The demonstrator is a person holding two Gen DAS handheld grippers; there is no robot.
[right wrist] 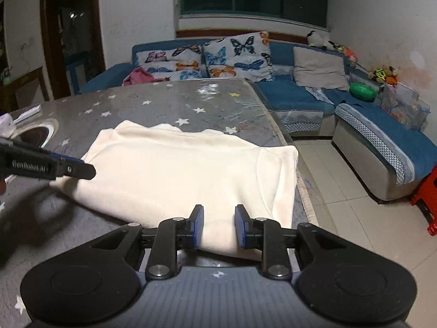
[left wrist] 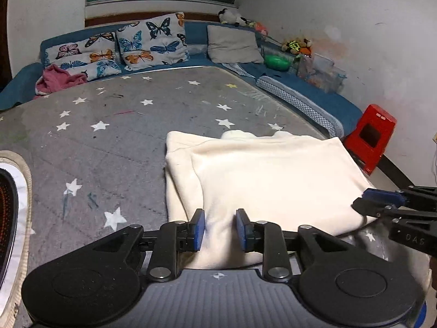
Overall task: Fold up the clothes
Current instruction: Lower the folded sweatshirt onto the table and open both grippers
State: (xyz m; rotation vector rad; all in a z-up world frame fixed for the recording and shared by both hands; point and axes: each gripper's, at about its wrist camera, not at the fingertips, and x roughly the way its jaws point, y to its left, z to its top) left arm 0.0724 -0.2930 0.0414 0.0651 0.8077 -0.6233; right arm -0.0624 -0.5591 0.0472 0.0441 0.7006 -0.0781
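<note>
A cream fleece garment (left wrist: 262, 175) lies partly folded on the grey star-print table (left wrist: 109, 125), sleeves tucked in. My left gripper (left wrist: 220, 229) is open, its blue pads either side of the garment's near hem at the left corner. My right gripper (right wrist: 219, 225) is open too, straddling the near hem at the right corner of the garment (right wrist: 177, 169). The right gripper shows from the side in the left wrist view (left wrist: 382, 202), and the left gripper shows at the left edge of the right wrist view (right wrist: 68, 166). Neither pair of pads visibly pinches the cloth.
A round heater-like object (left wrist: 11, 207) sits at the table's left edge. A blue corner sofa (right wrist: 300, 95) with butterfly cushions (left wrist: 153, 41), a pink cloth (left wrist: 58, 79) and toys runs behind. A red stool (left wrist: 371, 136) stands on the tiled floor (right wrist: 355, 205) to the right.
</note>
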